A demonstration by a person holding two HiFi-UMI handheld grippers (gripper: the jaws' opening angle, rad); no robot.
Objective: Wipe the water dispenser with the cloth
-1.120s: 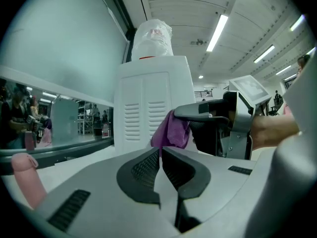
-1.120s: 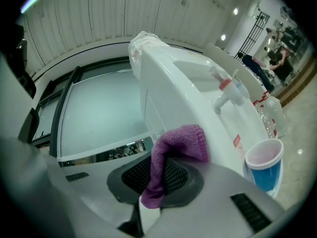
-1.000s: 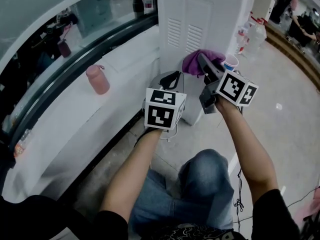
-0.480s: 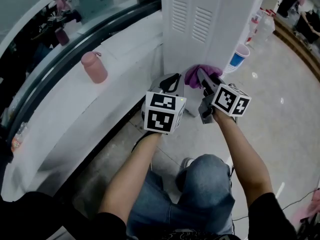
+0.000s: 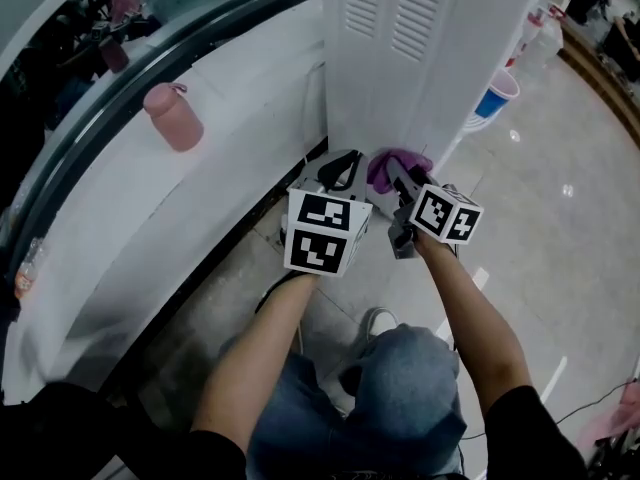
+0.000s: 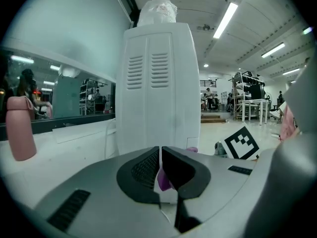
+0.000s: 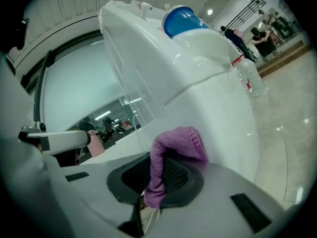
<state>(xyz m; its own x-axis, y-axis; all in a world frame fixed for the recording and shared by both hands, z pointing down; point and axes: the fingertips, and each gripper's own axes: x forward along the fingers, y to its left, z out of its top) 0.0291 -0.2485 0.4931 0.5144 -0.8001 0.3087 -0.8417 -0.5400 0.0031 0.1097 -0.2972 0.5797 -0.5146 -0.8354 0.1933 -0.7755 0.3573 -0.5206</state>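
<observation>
A person's two arms reach down, one gripper in each hand, towards one tall white water dispenser (image 5: 400, 68) standing on a glossy floor (image 5: 545, 238). The right gripper (image 5: 403, 180) has its fingers clamped together on one purple cloth (image 5: 382, 168). The cloth bunches up above the fingers and presses against the dispenser's rear panel low down, close to the floor. In the right gripper view a strip of the cloth (image 7: 176, 143) hangs between the closed fingers, with the dispenser (image 7: 198, 73) right behind it. The left gripper (image 5: 343, 163) is just beside the right one, also near the foot of the dispenser. Its fingers are drawn together to a thin slit with nothing held between them, as the left gripper view shows (image 6: 160, 155). The rear panel has two slotted vents (image 6: 136, 73) side by side near the top. One blue and white cup (image 5: 497, 94) sits on the far side of the dispenser. To the left runs a curved white bench (image 5: 130, 228), carrying one pink bottle (image 5: 172, 116) that stands upright, well apart from the dispenser.
</observation>
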